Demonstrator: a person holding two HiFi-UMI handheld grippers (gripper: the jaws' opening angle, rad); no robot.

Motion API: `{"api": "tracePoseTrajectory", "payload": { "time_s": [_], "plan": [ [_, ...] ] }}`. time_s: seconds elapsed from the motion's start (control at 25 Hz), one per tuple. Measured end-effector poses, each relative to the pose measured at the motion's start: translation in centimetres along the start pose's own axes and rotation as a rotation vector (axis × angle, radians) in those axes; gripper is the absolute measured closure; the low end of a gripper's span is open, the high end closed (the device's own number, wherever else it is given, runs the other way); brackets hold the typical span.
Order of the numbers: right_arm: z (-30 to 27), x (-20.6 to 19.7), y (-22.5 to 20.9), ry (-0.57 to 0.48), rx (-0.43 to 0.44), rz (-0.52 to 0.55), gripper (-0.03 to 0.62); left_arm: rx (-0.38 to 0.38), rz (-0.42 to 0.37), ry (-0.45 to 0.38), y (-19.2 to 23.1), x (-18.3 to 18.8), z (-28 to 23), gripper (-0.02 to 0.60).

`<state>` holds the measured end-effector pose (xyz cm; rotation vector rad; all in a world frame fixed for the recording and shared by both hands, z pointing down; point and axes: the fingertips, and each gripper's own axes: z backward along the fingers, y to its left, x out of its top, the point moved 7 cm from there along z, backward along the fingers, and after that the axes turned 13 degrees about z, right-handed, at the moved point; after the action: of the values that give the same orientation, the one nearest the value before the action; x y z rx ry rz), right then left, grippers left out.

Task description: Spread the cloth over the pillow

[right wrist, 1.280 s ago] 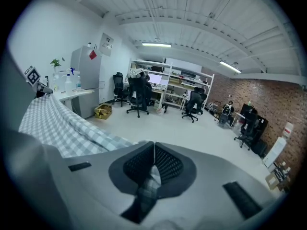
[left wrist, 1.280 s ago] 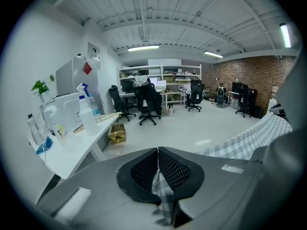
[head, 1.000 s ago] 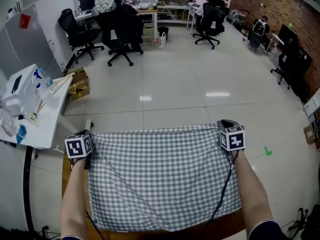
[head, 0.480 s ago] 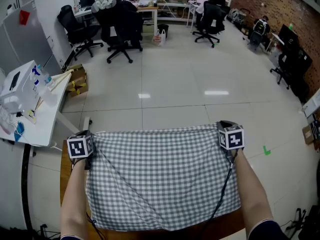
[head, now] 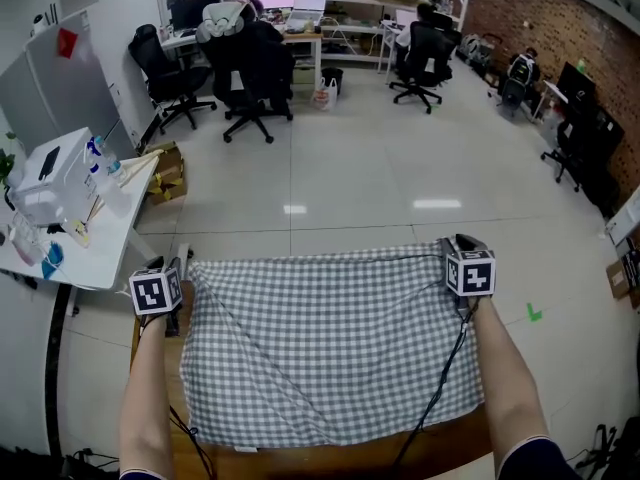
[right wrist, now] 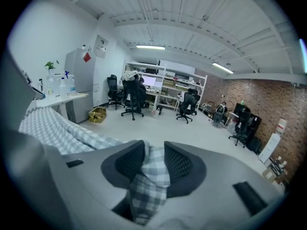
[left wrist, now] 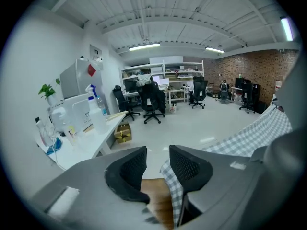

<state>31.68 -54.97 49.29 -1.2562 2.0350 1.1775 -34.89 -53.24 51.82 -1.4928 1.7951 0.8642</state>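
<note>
**On the table (head: 330,462), the checked cloth (head: 330,348) is laid out**

The cloth is spread wide across the wooden top. One far corner is caught between the jaws of the left gripper (left wrist: 157,163), the other is bunched inside the right gripper (right wrist: 154,161). Both pairs of jaws are being opened, so nothing's pinched tight.

cloth (head: 330,348): woven fabric; matt; soft creases | table (head: 320,464): brown wood; smooth; slight sheen | floor (head: 360,168): pale tiles; glossy; lights reflect in it | far wall (head: 515,3): rough brick; matt | side table (head: 110,253): white; smooth; matt | office chairs (head: 258,68): black upholstery; matt
</note>
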Motion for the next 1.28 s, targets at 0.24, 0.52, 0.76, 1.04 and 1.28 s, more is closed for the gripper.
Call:
{"api": "tracePoseTrajectory", "payload": {
  "time_s": [0.24, 0.52, 0.76, 1.04, 1.28],
  "plan": [
    [2.1, 1.8, -0.8, -0.025, 0.017, 0.004, 0.448, -0.02, -0.004, -0.063, -0.5, 0.9, 4.4, 0.426],
    [3.7, 1.9, -0.6, 0.037, 0.027, -0.012, 0.448, -0.038, -0.02, -0.094, -0.8, 0.8, 8.3, 0.431],
    [4.4, 1.6, -1.2, 0.053, 0.01, -0.06, 0.448, -0.066, -0.046, -0.124, -1.7, 0.8, 10.9, 0.439],
    [3.2, 2.0, -1.3, 0.054, 0.019, -0.071, 0.45, -0.093, -0.063, -0.132, -2.7, 0.1, 12.3, 0.443],
    [0.3, 2.2, -0.2, 0.083, 0.055, -0.058, 0.451, -0.111, -0.065, -0.146, -2.9, 0.4, 12.6, 0.446]
  ]
}}
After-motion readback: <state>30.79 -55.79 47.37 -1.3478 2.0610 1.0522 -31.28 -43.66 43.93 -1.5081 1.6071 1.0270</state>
